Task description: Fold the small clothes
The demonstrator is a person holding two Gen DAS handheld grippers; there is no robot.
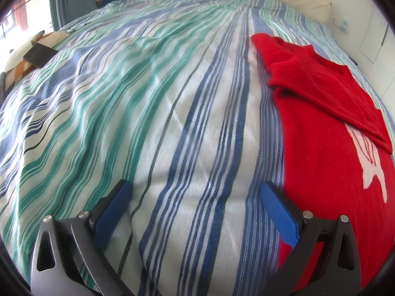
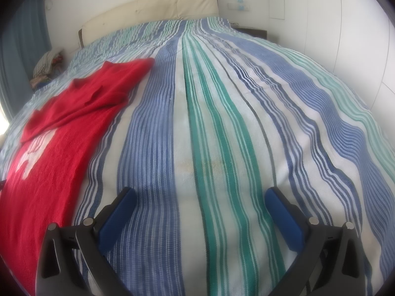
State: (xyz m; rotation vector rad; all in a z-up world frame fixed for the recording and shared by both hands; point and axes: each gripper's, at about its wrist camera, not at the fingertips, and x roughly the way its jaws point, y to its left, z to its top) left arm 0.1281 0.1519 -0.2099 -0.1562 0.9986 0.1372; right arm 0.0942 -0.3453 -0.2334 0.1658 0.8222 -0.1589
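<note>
Nearest to us, both grippers are empty with their blue fingers spread wide: the left gripper (image 1: 195, 192) hangs over bare striped bedspread (image 1: 153, 113), its right finger just at the sweater's near left edge, and the right gripper (image 2: 201, 198) sits over the stripes with the garment off to its left. So the red sweater (image 1: 325, 153) lies flat on the bed between the two of us, white motif (image 1: 372, 170) showing, both sleeves already laid across the chest further up. We reckon the next fold is hem up toward the collar. To do it well, we'd pinch both near hem corners together, lift evenly, and lay them down square near the neckline (image 1: 342, 70) so the sleeves don't slide out. Headboard (image 2: 153, 7) is way at the far end.
</note>
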